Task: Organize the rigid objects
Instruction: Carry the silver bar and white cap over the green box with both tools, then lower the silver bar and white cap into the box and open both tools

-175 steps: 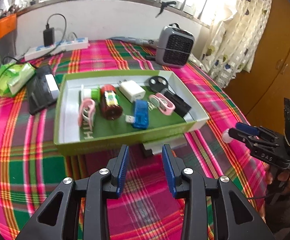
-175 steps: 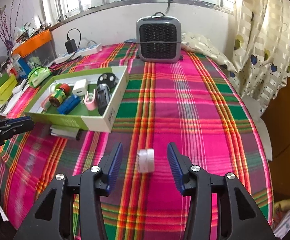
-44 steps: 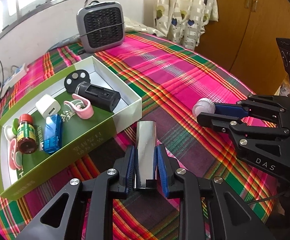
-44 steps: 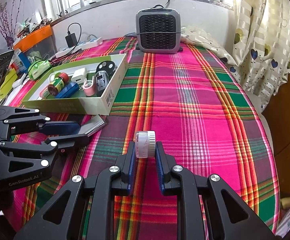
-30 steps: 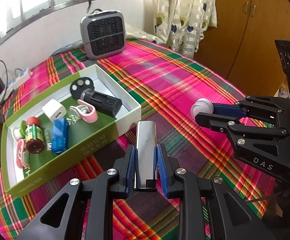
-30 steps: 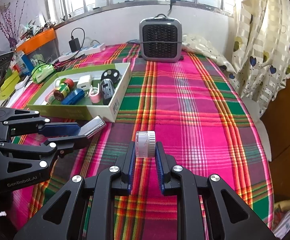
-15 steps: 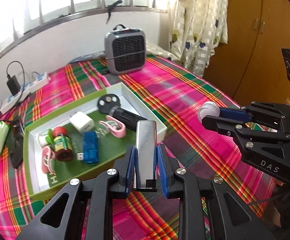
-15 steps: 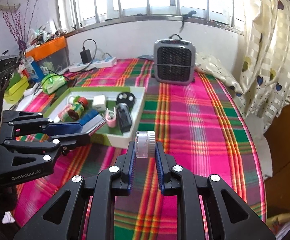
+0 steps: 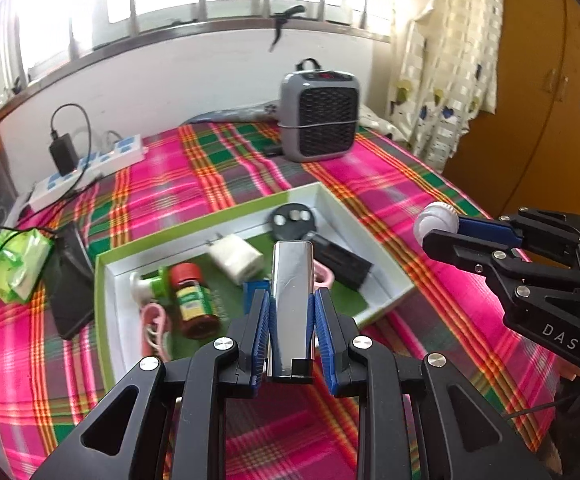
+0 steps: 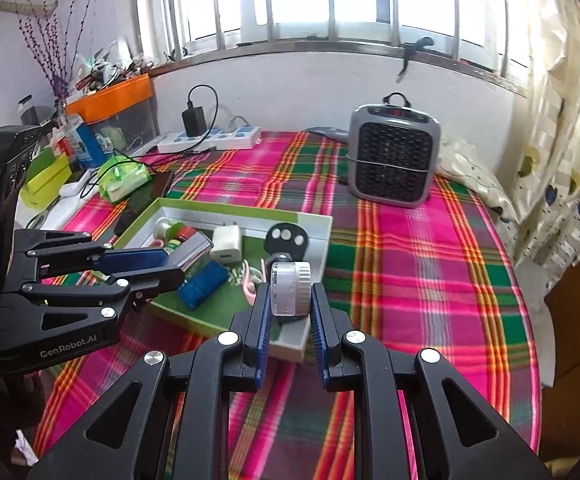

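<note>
My left gripper (image 9: 291, 304) is shut on a flat silver metal case (image 9: 291, 280), held up over the near side of the green-rimmed box (image 9: 194, 220). My right gripper (image 10: 290, 300) is shut on a small clear jar with a white lid (image 10: 290, 288), raised above the box's (image 10: 246, 210) near right corner. In the left wrist view the right gripper (image 9: 445, 228) hovers right of the box with the jar (image 9: 435, 222). In the right wrist view the left gripper (image 10: 162, 264) carries the silver case (image 10: 196, 250) over the box. Inside lie a red-capped bottle (image 9: 192, 300), white charger (image 9: 236, 258), black disc (image 9: 291, 220), blue USB stick (image 10: 204, 284).
A grey heater (image 9: 319, 116) stands at the back of the plaid-covered table (image 10: 417, 264). A power strip (image 9: 90, 166), green packet (image 9: 18, 264) and black phone (image 9: 72, 280) lie left of the box. Curtains (image 10: 561, 120) hang on the right, shelf clutter (image 10: 90, 120) at the left.
Both grippers have risen and moved toward the box, each keeping its object; the silver case now hangs over the box's contents, the jar over its near corner.
</note>
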